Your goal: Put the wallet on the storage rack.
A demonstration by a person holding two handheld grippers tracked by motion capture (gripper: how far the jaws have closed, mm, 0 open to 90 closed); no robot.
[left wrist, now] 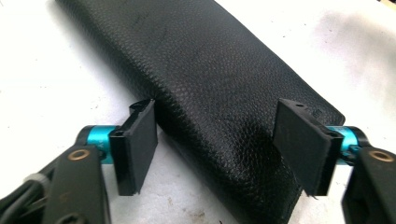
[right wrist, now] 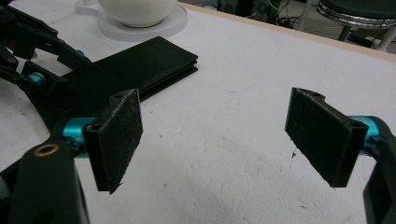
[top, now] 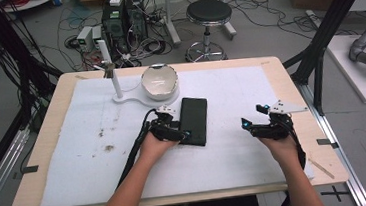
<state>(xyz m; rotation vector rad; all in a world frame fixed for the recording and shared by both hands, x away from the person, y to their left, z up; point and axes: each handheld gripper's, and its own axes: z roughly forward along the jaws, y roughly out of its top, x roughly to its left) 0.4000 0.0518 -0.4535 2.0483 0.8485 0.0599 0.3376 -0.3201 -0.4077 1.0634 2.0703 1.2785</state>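
- The flat black grained-leather wallet (top: 194,120) lies lengthwise on the white foam mat (top: 76,162) that covers the light wooden table (top: 290,88), near the middle, just in front of the white stand base.
- The left gripper (top: 181,133) is at the wallet's near left corner. In the left gripper view its two black pads stand either side of the wallet's (left wrist: 219,98) near end: the left pad sits right at the wallet's edge, the right pad over its other edge. Whether they already press on the leather cannot be told; the jaws stand fairly wide.
- The right gripper (top: 253,122) rests well apart to the right of the wallet, over bare mat; its jaws stand wide with nothing between them, as the right gripper view (right wrist: 212,135) shows.
- A round white ceramic bowl (top: 159,81) with a chipped-looking rim sits on the white flat stand base (top: 135,98) behind the wallet; its inside looks pale and bare, though the contents are hard to make out.
- A white upright post (top: 110,71) rises from the same base, left of the bowl.
- Brownish stains mark the mat to the left.
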